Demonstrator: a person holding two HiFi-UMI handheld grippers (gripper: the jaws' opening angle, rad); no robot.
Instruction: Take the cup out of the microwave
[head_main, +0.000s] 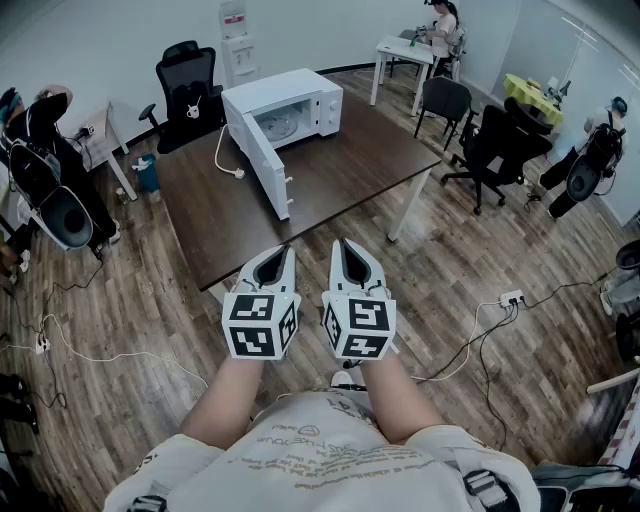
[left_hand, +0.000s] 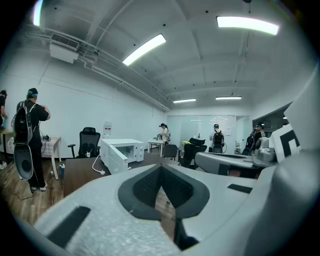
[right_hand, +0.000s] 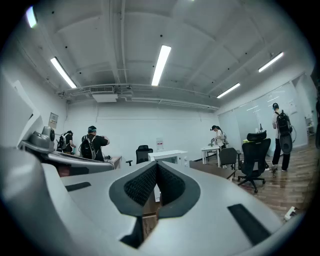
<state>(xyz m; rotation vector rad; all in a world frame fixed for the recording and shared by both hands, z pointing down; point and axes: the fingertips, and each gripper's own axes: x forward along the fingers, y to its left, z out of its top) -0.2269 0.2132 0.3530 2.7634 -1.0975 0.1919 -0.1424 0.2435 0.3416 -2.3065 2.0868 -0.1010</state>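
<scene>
Microwave (head_main: 300, 95), door open, turntable (head_main: 277, 124) inside; left gripper (head_main: 285, 250) and right gripper (head_main: 339, 245) closed, empty

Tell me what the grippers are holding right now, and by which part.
Nothing is held. The left gripper and the right gripper each have their jaws together with nothing between them. The microwave stands open on the table ahead.

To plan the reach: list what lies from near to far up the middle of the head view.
The left gripper and right gripper side by side → table → open door → microwave → water dispenser at the far wall.
</scene>
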